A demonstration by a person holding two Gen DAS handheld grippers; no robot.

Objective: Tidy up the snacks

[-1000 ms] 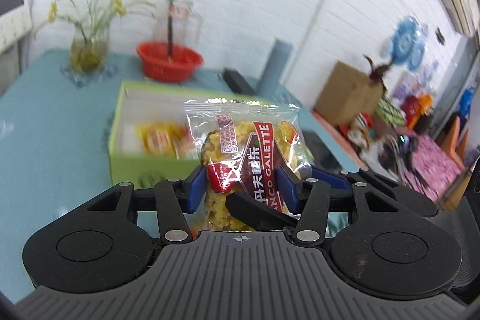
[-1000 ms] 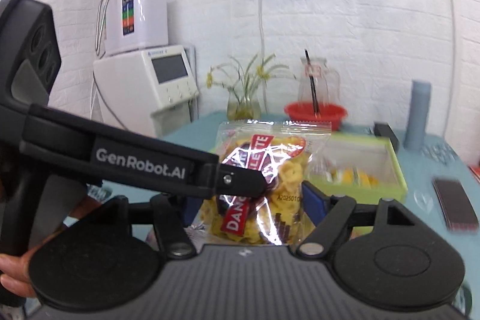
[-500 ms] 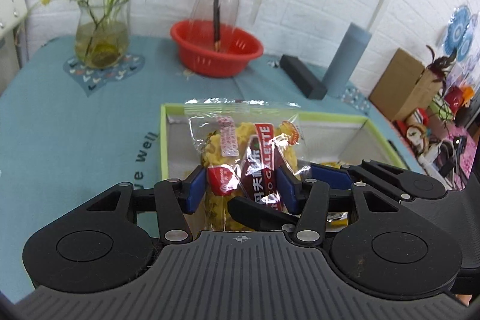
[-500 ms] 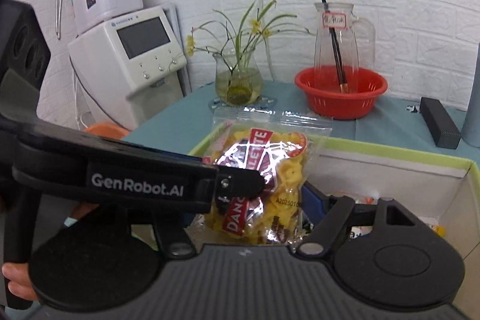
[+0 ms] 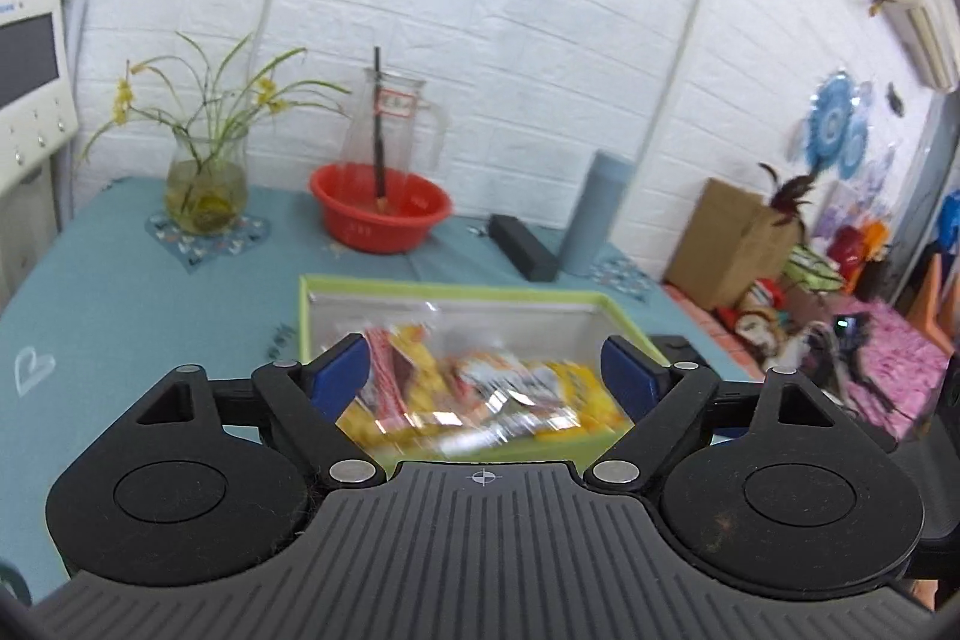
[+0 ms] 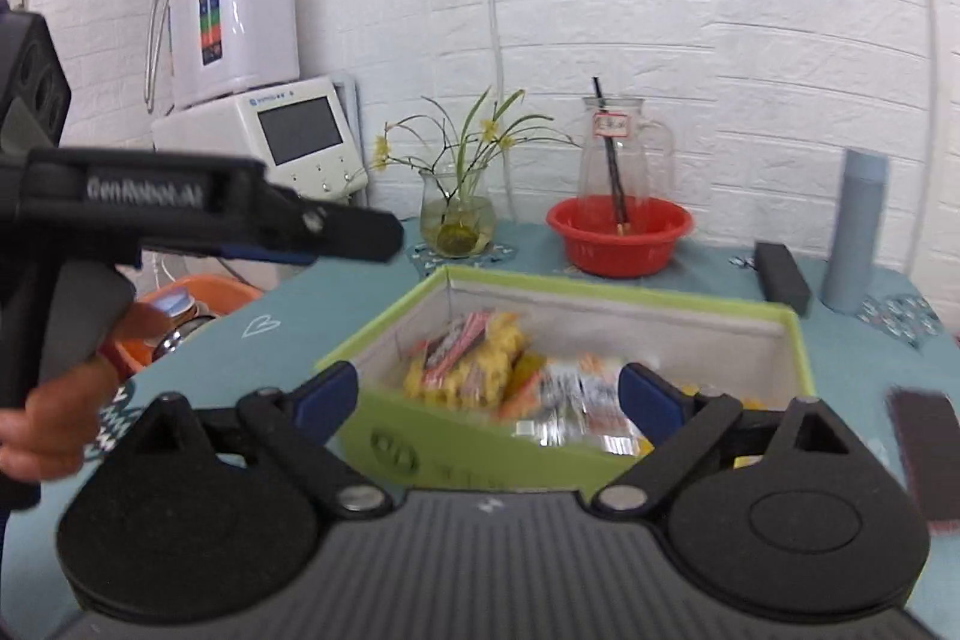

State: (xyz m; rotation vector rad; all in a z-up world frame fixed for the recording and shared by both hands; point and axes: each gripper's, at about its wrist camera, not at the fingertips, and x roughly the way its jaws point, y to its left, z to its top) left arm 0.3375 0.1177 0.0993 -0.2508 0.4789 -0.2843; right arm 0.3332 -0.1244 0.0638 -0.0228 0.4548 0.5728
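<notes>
A green box (image 5: 456, 293) with a pale lining stands on the teal table; it also shows in the right wrist view (image 6: 801, 340). Several yellow and red snack packets (image 5: 480, 397) lie inside it, blurred; they also show in the right wrist view (image 6: 480, 358). My left gripper (image 5: 487, 370) is open and empty, just in front of and above the box. My right gripper (image 6: 489, 391) is open and empty over the box's near wall. The left gripper's body (image 6: 198, 214) shows at the left of the right wrist view.
Behind the box stand a red bowl (image 5: 379, 208) with a glass jug (image 5: 393, 124), a vase of flowers (image 5: 207, 187), a grey-blue tumbler (image 5: 594, 214) and a black case (image 5: 523, 247). A dark phone (image 6: 927, 445) lies right of the box. A white machine (image 6: 264, 130) stands at the left.
Both grippers held one snack packet between them. Both have opened and the packet has dropped into the green box. Both grippers have pulled back a little.
</notes>
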